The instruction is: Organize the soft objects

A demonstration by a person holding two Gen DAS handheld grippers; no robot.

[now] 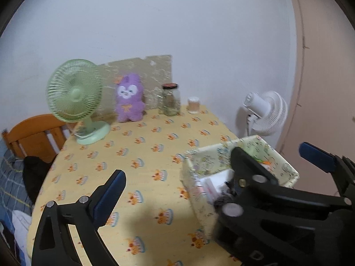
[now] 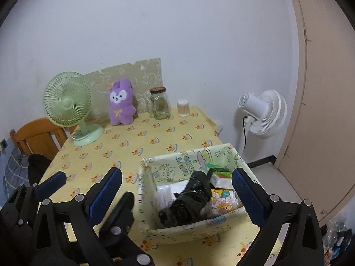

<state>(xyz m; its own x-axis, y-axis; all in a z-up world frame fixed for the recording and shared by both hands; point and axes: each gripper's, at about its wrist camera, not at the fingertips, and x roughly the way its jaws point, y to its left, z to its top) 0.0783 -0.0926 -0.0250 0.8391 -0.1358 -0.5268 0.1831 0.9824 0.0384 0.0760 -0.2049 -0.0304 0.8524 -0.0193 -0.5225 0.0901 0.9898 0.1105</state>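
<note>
A purple plush toy point(image 1: 129, 98) point(image 2: 121, 102) stands upright at the back of the yellow table point(image 1: 137, 155), against the wall. A pale printed fabric box point(image 2: 186, 228) point(image 1: 199, 199) sits on the near right of the table. It holds a black crumpled bag point(image 2: 188, 201), tissue packs and small packets. My right gripper point(image 2: 177, 190) is open and empty, its jaws straddling the box. My left gripper point(image 1: 212, 170) is open and empty over the table, just left of the box; it also shows in the right wrist view point(image 2: 51, 184).
A green desk fan point(image 2: 68, 102) stands at the back left. A glass jar point(image 2: 159, 104) and a cotton swab tub point(image 2: 183, 108) stand beside the plush. A white floor fan point(image 2: 264, 115) is right of the table. A wooden chair point(image 2: 37, 137) is on the left.
</note>
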